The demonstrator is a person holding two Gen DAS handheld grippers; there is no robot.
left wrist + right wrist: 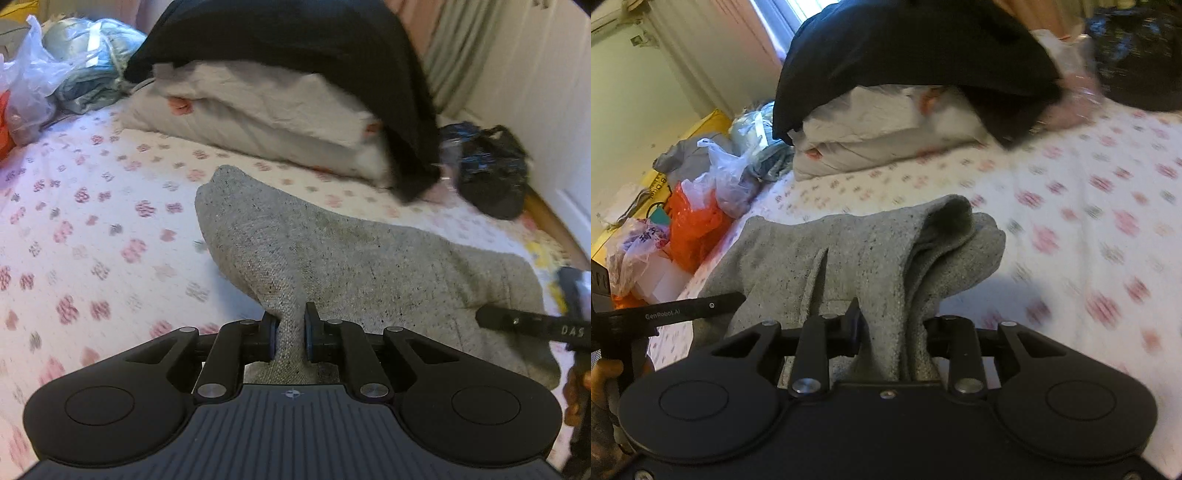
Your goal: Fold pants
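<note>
Left wrist view shows the left gripper (290, 332) pinching a bunched fold of the grey pants (332, 251), which lie on the flowered bedsheet (92, 221) near the pillow (258, 110), while the right gripper (892, 328) clamps their other side.

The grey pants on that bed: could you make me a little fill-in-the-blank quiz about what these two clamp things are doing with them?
1. Both the left gripper and the right gripper are shut on the ____ pants.
2. The pants lie on a bedsheet printed with ____.
3. A ____ garment is draped over the folded white bedding.

Missing words: grey; flowers; black
</note>
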